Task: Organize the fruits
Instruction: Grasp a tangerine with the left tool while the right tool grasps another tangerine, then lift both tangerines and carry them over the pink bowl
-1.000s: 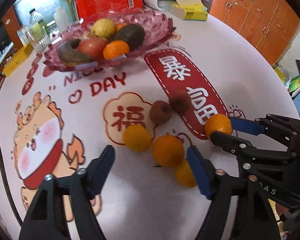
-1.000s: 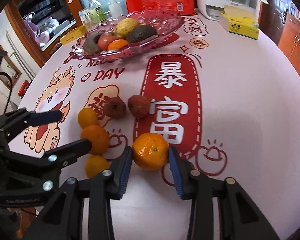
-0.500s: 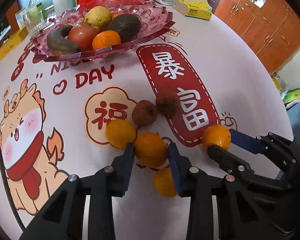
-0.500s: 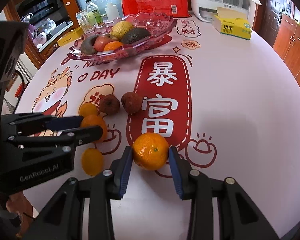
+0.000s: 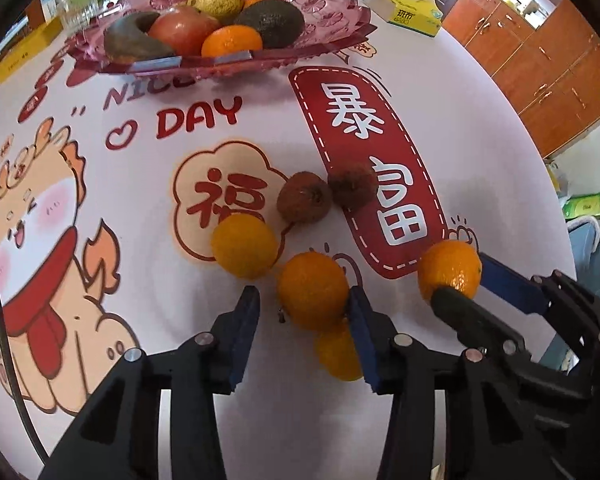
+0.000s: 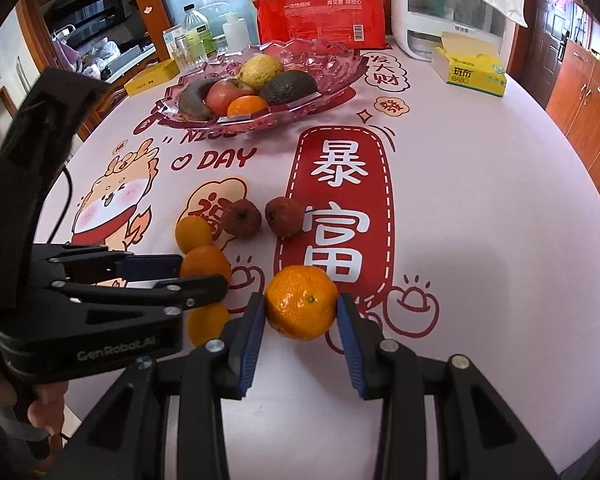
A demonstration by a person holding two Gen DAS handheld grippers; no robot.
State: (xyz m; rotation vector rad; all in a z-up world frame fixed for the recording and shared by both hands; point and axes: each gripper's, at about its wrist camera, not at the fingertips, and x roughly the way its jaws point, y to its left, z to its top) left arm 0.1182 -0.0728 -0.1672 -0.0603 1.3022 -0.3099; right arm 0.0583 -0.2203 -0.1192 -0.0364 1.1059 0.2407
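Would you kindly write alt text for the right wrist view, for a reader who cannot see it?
The right gripper clasps an orange on a printed tablecloth. At left, the left gripper reaches among three more oranges, with two brown fruits just beyond. Farther back, a pink glass dish holds mixed fruit.

left claw (image 5: 303, 306) reopened slightly around orange (image 5: 313, 295)

mandarins (image 6: 301, 301) orange | dish (image 6: 340, 76) pink | tablecloth (image 6: 480, 208) white, red print | fingers (image 6: 249, 344) blue-padded
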